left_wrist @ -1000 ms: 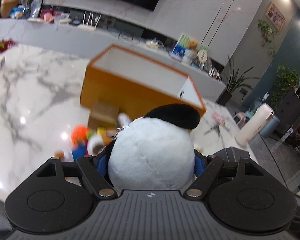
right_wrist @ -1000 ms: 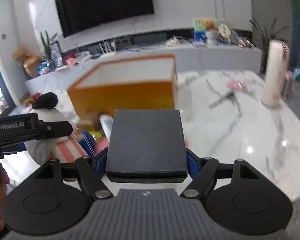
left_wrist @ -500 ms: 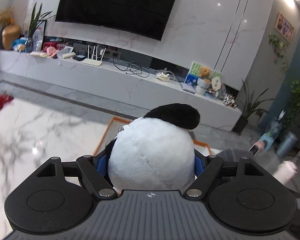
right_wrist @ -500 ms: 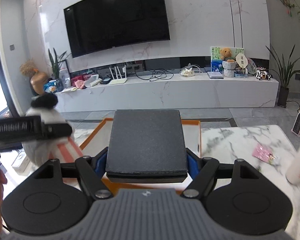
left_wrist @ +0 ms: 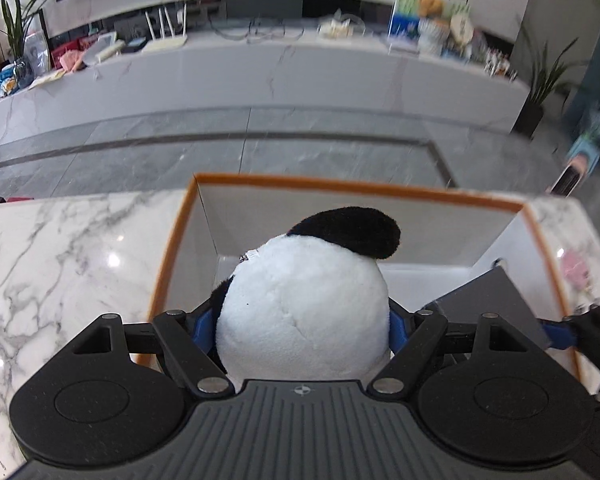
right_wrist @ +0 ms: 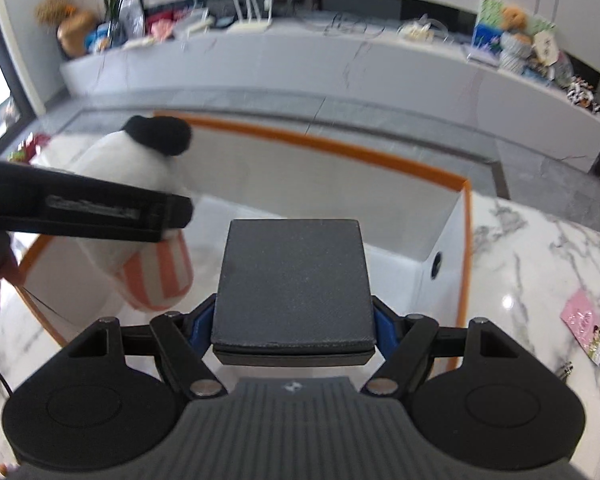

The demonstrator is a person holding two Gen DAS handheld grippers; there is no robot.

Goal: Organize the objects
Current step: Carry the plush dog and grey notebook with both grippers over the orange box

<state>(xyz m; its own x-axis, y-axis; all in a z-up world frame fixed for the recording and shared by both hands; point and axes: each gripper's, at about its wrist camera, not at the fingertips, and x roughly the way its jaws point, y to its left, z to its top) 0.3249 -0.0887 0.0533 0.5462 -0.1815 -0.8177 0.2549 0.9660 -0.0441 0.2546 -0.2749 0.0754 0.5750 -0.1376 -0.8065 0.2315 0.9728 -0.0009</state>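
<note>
The plush toy (left_wrist: 304,312) is clamped in the left tool (left_wrist: 302,322) and hangs over the left part of the open orange-rimmed box (left_wrist: 364,189), directly below. Just beside it, the right tool (right_wrist: 293,322) grips a dark flat case (right_wrist: 294,280) above the box's right part on the worktop (left_wrist: 72,240).

Both wrist views were aimed steeply down and forward from close above the orange-rimmed box (left_wrist: 364,186) (right_wrist: 380,152) on the marble table (left_wrist: 72,248) (right_wrist: 540,248), the left one set beside the right, with the box, plush toy (left_wrist: 304,304) (right_wrist: 140,184) and far counter (left_wrist: 260,76) (right_wrist: 340,64) shared.
</note>
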